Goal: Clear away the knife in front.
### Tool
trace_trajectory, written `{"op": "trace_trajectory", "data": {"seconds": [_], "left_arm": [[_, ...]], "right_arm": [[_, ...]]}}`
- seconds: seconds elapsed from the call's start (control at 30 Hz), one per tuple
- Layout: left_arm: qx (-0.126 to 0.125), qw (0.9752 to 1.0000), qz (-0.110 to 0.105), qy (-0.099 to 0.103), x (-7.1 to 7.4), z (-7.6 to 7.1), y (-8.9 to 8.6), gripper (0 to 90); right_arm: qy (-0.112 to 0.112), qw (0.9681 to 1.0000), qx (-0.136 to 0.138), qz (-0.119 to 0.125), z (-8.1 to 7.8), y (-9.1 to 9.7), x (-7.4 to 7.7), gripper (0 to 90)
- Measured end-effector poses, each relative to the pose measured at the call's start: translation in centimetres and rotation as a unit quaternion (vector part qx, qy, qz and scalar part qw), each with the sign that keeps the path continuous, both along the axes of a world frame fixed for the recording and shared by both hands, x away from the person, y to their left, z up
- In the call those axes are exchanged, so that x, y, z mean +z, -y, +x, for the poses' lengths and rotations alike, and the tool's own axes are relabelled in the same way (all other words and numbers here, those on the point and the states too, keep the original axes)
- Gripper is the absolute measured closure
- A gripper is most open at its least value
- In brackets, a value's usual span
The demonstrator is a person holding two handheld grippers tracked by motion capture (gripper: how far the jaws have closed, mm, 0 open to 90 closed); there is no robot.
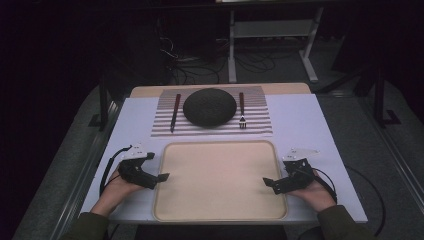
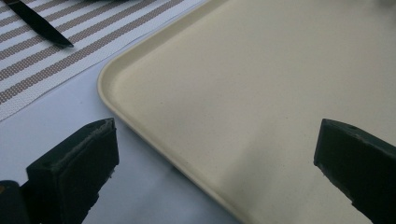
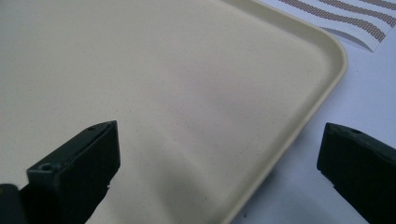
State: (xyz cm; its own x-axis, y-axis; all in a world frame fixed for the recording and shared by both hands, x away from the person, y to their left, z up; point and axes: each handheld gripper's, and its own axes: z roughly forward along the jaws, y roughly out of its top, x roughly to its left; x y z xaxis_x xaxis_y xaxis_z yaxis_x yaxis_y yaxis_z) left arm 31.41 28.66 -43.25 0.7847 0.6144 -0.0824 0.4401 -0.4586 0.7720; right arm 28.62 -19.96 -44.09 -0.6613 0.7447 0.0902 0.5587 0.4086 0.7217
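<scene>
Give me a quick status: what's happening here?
Left claw and right claw open, empty, flanking the beige tray. Tray bare. Plate, knife, fork beyond, untouched.

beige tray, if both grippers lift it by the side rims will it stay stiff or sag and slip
The beige tray looks like rigid moulded plastic with a raised rim, so it probably stays flat. Its smooth, rounded rim may slip in the jaws. It is bare, so likely light; the left gripper and right gripper, both open, flank opposite sides.

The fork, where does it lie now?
In the high view, the fork lies on the striped placemat, right of the dark plate, behind the tray.
</scene>
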Motion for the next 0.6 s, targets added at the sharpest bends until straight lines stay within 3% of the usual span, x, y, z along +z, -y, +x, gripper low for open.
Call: {"op": "trace_trajectory", "data": {"seconds": [0.6], "left_arm": [[0.005, 1.0000, -0.005, 0.005, 0.58, 0.95, -0.15, 0.0]], "right_arm": [[-0.005, 0.9998, 0.000, 0.021, -0.11, 0.18, 0.15, 0.0]]}}
